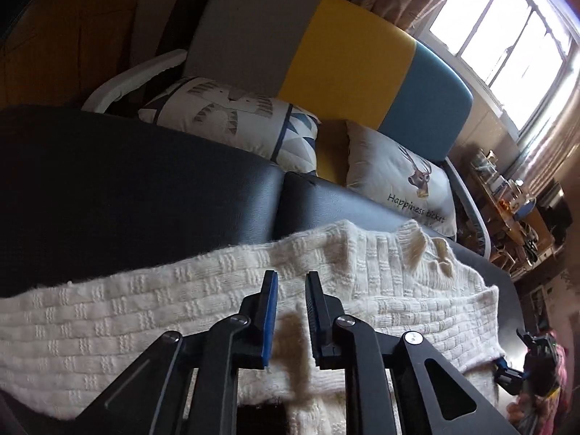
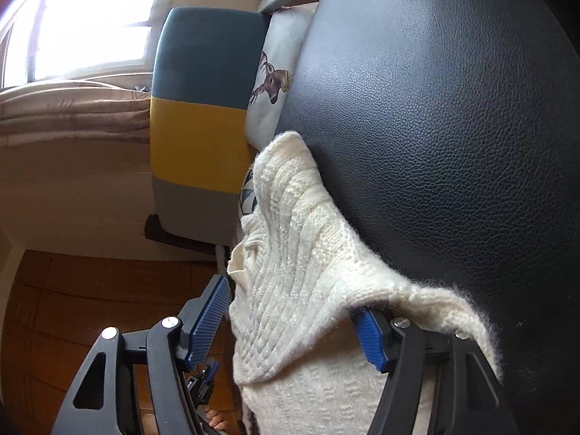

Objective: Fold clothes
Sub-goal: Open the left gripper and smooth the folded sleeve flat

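Note:
A cream knit sweater (image 1: pixel 362 272) lies spread on a black leather cushion (image 1: pixel 145 181). My left gripper (image 1: pixel 291 277) hovers just above the knit with its jaws a little apart and nothing between them. At the sweater's right edge in this view sits my right gripper (image 1: pixel 507 369), held by a hand in a pink sleeve. In the right wrist view, my right gripper (image 2: pixel 290 297) stands wide open around a raised fold of the sweater (image 2: pixel 297 217). The knit drapes over its right finger (image 2: pixel 369 337). Its left finger (image 2: pixel 208 320) stands just beside the cloth.
Two printed pillows (image 1: pixel 398 181) (image 1: pixel 235 116) lean against a grey, yellow and blue backrest (image 1: pixel 344 61) behind the cushion. A bright window (image 1: pixel 507 29) and a cluttered table (image 1: pixel 514 210) are at the right. Wooden floor (image 2: pixel 72 290) lies beside the cushion (image 2: pixel 435 145).

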A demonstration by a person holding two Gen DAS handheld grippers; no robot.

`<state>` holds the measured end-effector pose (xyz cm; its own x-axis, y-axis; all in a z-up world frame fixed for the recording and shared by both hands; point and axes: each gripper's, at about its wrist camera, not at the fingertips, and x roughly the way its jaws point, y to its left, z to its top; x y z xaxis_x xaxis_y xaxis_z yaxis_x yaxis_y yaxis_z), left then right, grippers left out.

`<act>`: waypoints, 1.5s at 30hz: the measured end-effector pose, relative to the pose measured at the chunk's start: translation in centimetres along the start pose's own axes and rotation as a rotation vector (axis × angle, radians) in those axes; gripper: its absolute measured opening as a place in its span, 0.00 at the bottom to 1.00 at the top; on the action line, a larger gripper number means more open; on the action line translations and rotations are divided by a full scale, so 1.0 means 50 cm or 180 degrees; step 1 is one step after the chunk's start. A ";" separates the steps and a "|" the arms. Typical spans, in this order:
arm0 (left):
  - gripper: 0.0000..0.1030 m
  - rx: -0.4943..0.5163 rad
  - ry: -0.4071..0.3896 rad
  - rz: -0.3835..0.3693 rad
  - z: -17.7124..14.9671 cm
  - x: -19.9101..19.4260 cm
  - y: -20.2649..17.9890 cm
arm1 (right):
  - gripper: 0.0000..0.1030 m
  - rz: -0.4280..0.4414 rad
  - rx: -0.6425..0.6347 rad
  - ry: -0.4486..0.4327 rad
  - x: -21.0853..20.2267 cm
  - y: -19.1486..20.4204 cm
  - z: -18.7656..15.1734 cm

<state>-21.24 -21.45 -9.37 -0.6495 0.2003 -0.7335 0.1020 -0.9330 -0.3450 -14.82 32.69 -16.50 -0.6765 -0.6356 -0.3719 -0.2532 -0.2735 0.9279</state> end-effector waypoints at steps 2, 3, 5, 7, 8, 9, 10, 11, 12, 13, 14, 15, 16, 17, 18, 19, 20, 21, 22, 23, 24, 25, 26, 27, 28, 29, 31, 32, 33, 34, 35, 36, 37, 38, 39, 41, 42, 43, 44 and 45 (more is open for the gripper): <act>0.21 0.0428 0.0082 0.0054 0.005 0.022 -0.047 | 0.66 -0.0042 -0.0100 0.0067 0.008 0.012 -0.006; 0.22 0.0685 0.0146 0.0084 0.006 0.036 -0.074 | 0.66 -0.0086 -0.0164 0.0102 0.013 0.018 -0.009; 0.22 0.1239 0.0306 0.0113 0.003 0.072 -0.130 | 0.66 -0.0203 -0.0295 0.0156 0.023 0.027 -0.013; 0.22 0.1794 0.0474 0.0146 -0.007 0.109 -0.176 | 0.66 -0.0323 -0.0426 0.0209 0.033 0.036 -0.017; 0.22 0.2029 0.0549 0.0146 -0.012 0.126 -0.193 | 0.66 -0.0371 -0.0473 0.0229 0.037 0.039 -0.018; 0.22 0.2181 0.0608 0.0097 -0.015 0.138 -0.202 | 0.66 -0.0412 -0.0509 0.0247 0.040 0.042 -0.018; 0.22 0.2307 0.0664 0.0050 -0.017 0.149 -0.209 | 0.66 -0.0450 -0.0540 0.0266 0.044 0.045 -0.018; 0.22 0.2374 0.0713 0.0008 -0.015 0.158 -0.211 | 0.66 -0.0483 -0.0563 0.0283 0.047 0.047 -0.018; 0.25 0.2439 0.0775 -0.0046 -0.013 0.166 -0.212 | 0.66 -0.0511 -0.0579 0.0294 0.051 0.050 -0.019; 0.26 0.2500 0.0857 -0.0108 -0.011 0.174 -0.213 | 0.66 -0.0536 -0.0598 0.0307 0.054 0.052 -0.019; 0.29 0.2555 0.0909 -0.0136 -0.009 0.180 -0.213 | 0.66 -0.0555 -0.0615 0.0317 0.057 0.054 -0.019; 0.31 0.2582 0.0959 -0.0199 -0.006 0.183 -0.214 | 0.66 -0.0563 -0.0621 0.0324 0.057 0.055 -0.019; 0.32 0.2574 0.1023 -0.0305 -0.003 0.184 -0.214 | 0.66 -0.0568 -0.0624 0.0330 0.058 0.056 -0.019; 0.33 0.2535 0.1066 -0.0404 0.000 0.181 -0.213 | 0.66 -0.0574 -0.0627 0.0336 0.058 0.057 -0.018; 0.39 0.2482 0.1095 -0.0510 0.002 0.174 -0.211 | 0.66 -0.0577 -0.0622 0.0337 0.059 0.058 -0.018; 0.44 0.2445 0.1126 -0.0608 0.003 0.168 -0.210 | 0.66 -0.0579 -0.0617 0.0335 0.060 0.060 -0.018; 0.54 0.2468 0.1153 -0.0640 0.000 0.166 -0.211 | 0.66 -0.0578 -0.0617 0.0331 0.061 0.062 -0.017; 0.60 0.2548 0.1157 -0.0564 -0.009 0.167 -0.213 | 0.66 -0.0585 -0.0621 0.0318 0.063 0.063 -0.017; 0.60 0.2628 0.1165 -0.0468 -0.018 0.170 -0.214 | 0.66 -0.0594 -0.0625 0.0303 0.065 0.064 -0.017; 0.59 0.2675 0.1176 -0.0360 -0.028 0.177 -0.214 | 0.66 -0.0600 -0.0636 0.0279 0.065 0.064 -0.017; 0.47 0.2627 0.1160 -0.0356 -0.032 0.179 -0.212 | 0.66 -0.0605 -0.0648 0.0253 0.065 0.063 -0.017; 0.36 0.2550 0.1089 -0.0389 -0.032 0.173 -0.213 | 0.66 -0.0630 -0.0682 0.0160 0.058 0.065 -0.018; 0.11 0.2524 0.0971 -0.0358 -0.030 0.163 -0.221 | 0.66 -0.0659 -0.0721 0.0052 0.050 0.068 -0.018; 0.10 0.2500 0.0836 -0.0337 -0.027 0.151 -0.229 | 0.66 -0.0676 -0.0798 -0.0098 0.039 0.074 -0.018; 0.10 0.2461 0.0673 -0.0364 -0.018 0.133 -0.237 | 0.66 -0.0651 -0.0883 -0.0219 0.030 0.081 -0.017; 0.10 0.2397 0.0543 -0.0425 -0.006 0.118 -0.245 | 0.66 -0.0610 -0.0920 -0.0250 0.028 0.083 -0.016; 0.10 0.2357 0.0385 -0.0423 0.014 0.106 -0.260 | 0.66 -0.0675 -0.0831 -0.0120 0.045 0.070 -0.011; 0.10 0.2389 0.0369 -0.0306 0.022 0.116 -0.263 | 0.66 -0.0700 -0.0849 -0.0101 0.050 0.067 -0.013; 0.10 0.2421 0.0353 -0.0188 0.029 0.126 -0.266 | 0.66 -0.0717 -0.0887 -0.0095 0.053 0.066 -0.015; 0.11 0.2453 0.0396 -0.0072 0.033 0.141 -0.266 | 0.66 -0.0740 -0.0921 -0.0083 0.055 0.067 -0.017; 0.13 0.2483 0.0567 0.0041 0.028 0.163 -0.260 | 0.66 -0.0764 -0.0953 -0.0069 0.056 0.070 -0.018; 0.13 0.2512 0.0737 0.0154 0.024 0.186 -0.253 | 0.66 -0.0762 -0.0952 -0.0055 0.056 0.069 -0.016; 0.13 0.2496 0.0866 0.0210 0.021 0.199 -0.245 | 0.66 -0.0752 -0.0942 -0.0042 0.056 0.068 -0.015; 0.14 0.2386 0.0904 0.0143 0.023 0.191 -0.234 | 0.66 -0.0742 -0.0925 -0.0028 0.052 0.065 -0.014; 0.17 0.2277 0.0942 0.0077 0.025 0.182 -0.224 | 0.65 -0.0732 -0.0907 -0.0015 0.048 0.060 -0.014; 0.32 0.1933 0.0915 -0.0078 0.045 0.155 -0.197 | 0.65 -0.0720 -0.0882 0.0005 0.043 0.055 -0.013; 0.50 0.1723 0.0838 -0.0136 0.060 0.137 -0.177 | 0.65 -0.0732 -0.0902 0.0011 0.044 0.056 -0.014; 0.58 0.1543 0.0743 -0.0133 0.072 0.123 -0.156 | 0.65 -0.0745 -0.0928 0.0017 0.047 0.057 -0.015; 0.63 0.1375 0.0662 -0.0088 0.083 0.110 -0.129 | 0.65 -0.0754 -0.0947 0.0017 0.047 0.057 -0.016; 0.63 0.1198 0.0651 -0.0090 0.091 0.103 -0.100 | 0.65 -0.0762 -0.0962 0.0017 0.048 0.058 -0.017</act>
<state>-28.52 -17.09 -8.78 -0.4813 0.2470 -0.8410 -0.2203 -0.9628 -0.1566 -16.61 29.77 -14.73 -0.6190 -0.5315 -0.5782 -0.1878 -0.6147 0.7661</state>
